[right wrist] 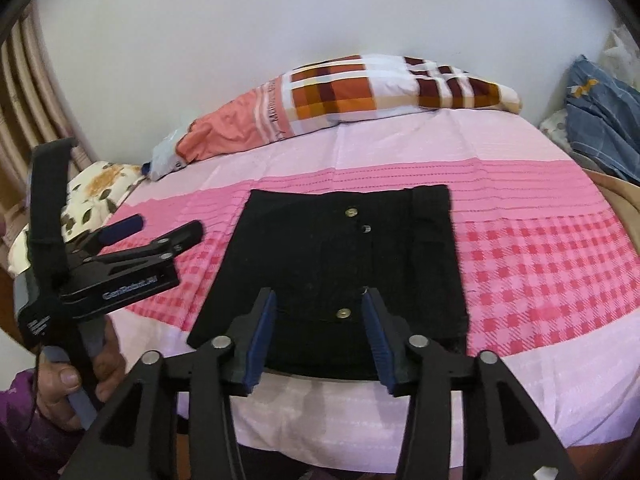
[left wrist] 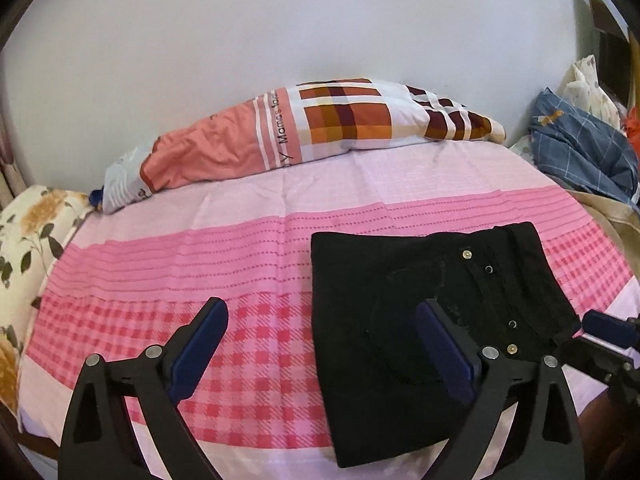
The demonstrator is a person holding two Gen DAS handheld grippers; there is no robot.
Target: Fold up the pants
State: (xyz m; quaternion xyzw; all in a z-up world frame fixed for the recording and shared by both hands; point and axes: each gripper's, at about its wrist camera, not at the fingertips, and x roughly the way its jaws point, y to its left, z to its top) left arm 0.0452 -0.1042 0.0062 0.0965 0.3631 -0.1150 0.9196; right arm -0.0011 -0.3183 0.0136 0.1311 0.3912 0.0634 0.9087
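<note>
- Left wrist view: the left gripper (left wrist: 322, 344) is hovering over the bed (left wrist: 168, 248) with its fingers (left wrist: 198, 348) spread wide and nothing between the pads.
- The left-hand finger is standing over the pink checked sheet; the right-hand finger is overlapping the black pants (left wrist: 424, 300) in the picture, with no grip showing.
- The pants are lying folded into a compact dark rectangle on the checked band of the sheet, near the front edge of the bed, with metal snaps (left wrist: 466, 255) facing up.
- The right gripper (left wrist: 608, 328) is entering at the right edge of this view, just beside the near right corner of the pants; its opening cannot be read here.
- Right wrist view: the right gripper (right wrist: 320, 332) is holding its fingers (right wrist: 262, 336) partly apart, framing the near edge of the pants (right wrist: 320, 248) without pinching the cloth.
- A hand (right wrist: 76, 376) in a purple sleeve (right wrist: 16, 408) is holding the left gripper (right wrist: 168, 224) at the left, its fingers open and empty over the sheet, apart from the pants.
- A patterned pillow (right wrist: 360, 88) is lying along the far side of the bed (right wrist: 540, 280) against the wall (right wrist: 280, 20).
- Blue checked bedding (left wrist: 580, 148) is sitting bunched at the far right.
</note>
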